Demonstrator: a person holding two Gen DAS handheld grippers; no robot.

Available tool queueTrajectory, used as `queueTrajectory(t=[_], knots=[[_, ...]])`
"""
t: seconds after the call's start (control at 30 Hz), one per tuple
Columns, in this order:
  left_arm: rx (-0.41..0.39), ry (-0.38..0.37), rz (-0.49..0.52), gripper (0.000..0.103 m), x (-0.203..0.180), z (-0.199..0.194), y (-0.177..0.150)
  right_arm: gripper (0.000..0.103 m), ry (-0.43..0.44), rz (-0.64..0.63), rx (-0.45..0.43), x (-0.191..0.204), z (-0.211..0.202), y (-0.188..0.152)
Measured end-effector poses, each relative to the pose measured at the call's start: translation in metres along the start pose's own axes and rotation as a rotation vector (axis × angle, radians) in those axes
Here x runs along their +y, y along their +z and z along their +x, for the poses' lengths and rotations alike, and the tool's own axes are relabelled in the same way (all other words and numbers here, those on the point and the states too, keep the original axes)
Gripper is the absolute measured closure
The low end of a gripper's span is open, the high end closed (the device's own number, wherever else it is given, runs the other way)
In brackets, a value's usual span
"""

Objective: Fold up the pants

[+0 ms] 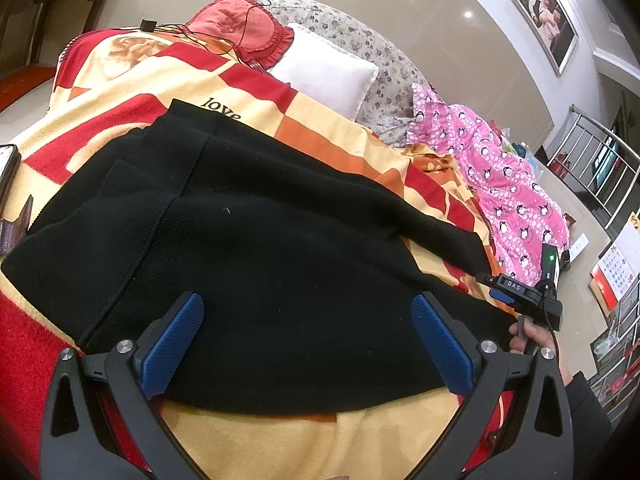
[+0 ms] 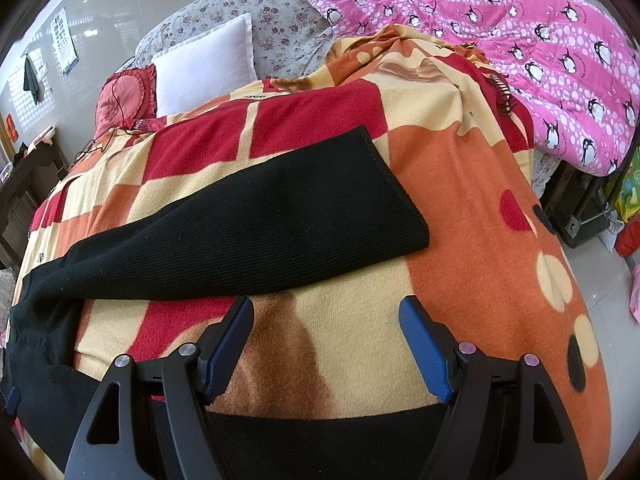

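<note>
Both grippers agape | left gripper [image 1: 307,344] over pants [image 1: 256,240] | right gripper [image 2: 326,346] over blanket [image 2: 460,184]

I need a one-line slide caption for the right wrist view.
Open right gripper above the patterned blanket, near black pants.

Bare blanket [image 2: 352,340] between pant legs [image 2: 248,220]

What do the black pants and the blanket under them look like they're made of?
The black pants look like a ribbed knit, matte: fine parallel ridges run across the leg, and a stitched seam shows near the waist. The blanket looks like brushed fleece or a soft woven acrylic, with a fuzzy nap and printed colour blocks.
</note>
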State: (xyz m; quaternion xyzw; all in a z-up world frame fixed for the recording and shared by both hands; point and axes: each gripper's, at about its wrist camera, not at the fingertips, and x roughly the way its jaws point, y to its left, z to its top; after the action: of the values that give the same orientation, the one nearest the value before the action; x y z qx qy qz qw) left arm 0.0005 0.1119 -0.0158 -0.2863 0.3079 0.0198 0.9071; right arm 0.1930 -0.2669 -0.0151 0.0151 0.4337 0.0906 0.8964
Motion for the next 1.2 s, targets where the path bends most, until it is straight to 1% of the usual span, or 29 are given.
queueTrajectory(t=[0.6, 0.8, 0.9, 0.97, 1.2], knots=[[-0.002, -0.004, -0.004, 0.000, -0.0009, 0.0001, 0.0000, 0.027, 0.001, 0.000, 0.000, -0.0003, 0.0001, -0.0001], [0.006, 0.026, 0.020, 0.000, -0.0045, 0.0017, -0.0009, 0.027, 0.004, 0.004, -0.001, -0.0004, -0.0003, -0.0004], [0.005, 0.023, 0.017, 0.000, -0.0044, 0.0018, -0.0009, 0.027, 0.006, 0.005, -0.001, -0.0001, -0.0004, -0.0008], [0.002, 0.015, 0.011, 0.000, -0.0032, 0.0013, -0.0011, 0.025, 0.007, 0.003, 0.000, -0.0003, -0.0003, -0.0008], [-0.001, 0.006, 0.004, 0.000, -0.0014, 0.0007, -0.0011, 0.014, 0.013, -0.012, 0.020, -0.0004, 0.0022, 0.0000]])
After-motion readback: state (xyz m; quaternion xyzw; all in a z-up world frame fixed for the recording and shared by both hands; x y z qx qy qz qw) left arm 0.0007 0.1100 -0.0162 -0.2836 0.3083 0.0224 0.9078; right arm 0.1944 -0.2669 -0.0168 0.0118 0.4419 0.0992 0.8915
